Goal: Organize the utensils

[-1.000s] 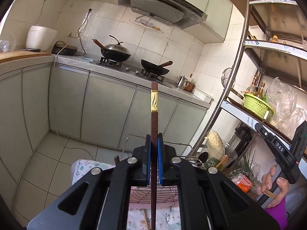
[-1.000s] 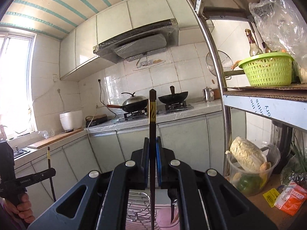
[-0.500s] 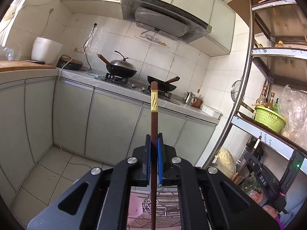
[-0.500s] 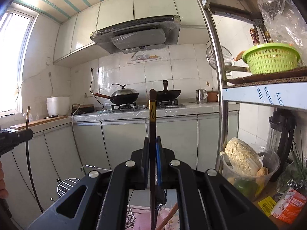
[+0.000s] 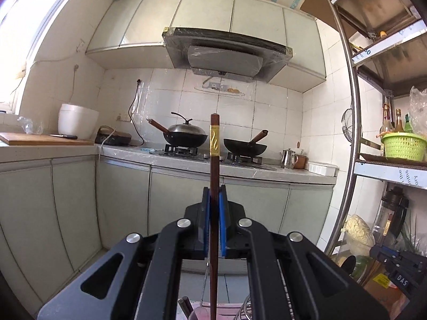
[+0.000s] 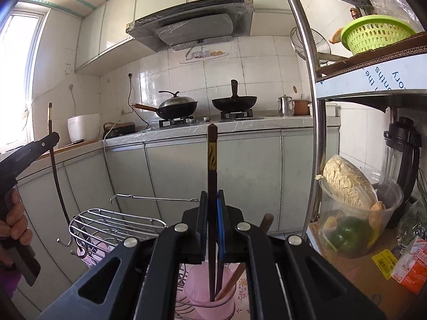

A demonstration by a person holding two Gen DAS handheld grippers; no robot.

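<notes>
Left gripper (image 5: 214, 213): blue pads closed tight on a dark brown chopstick (image 5: 214, 160), stick upright, gold-band end up, lower end running down out of view. Seen from the right wrist cam, same gripper sits at far left w/ a hand (image 6: 16, 224) round its handle, its chopstick hanging down beside the wire rack (image 6: 114, 224), tip near the rack's left end; can't tell if it touches.

Right gripper (image 6: 212, 213): jaws also pinched nearly closed on a second dark chopstick (image 6: 212, 173), upright, gold flame mark near top. Its lower end goes down into a pink plastic cup (image 6: 202, 288) just below the fingers. Another wooden utensil handle (image 6: 264, 222) leans out of that cup to the right. Cup stands just right of the chrome rack, on a floral cloth (image 6: 244, 285).

Background: counter w/ lidded wok (image 6: 177, 106) & open wok (image 6: 234, 102) on the stove, range hood above. Steel shelf unit on right holds a green basket (image 6: 379, 34), a clear tub w/ cabbage (image 6: 347, 184), blender (image 6: 403, 160).
</notes>
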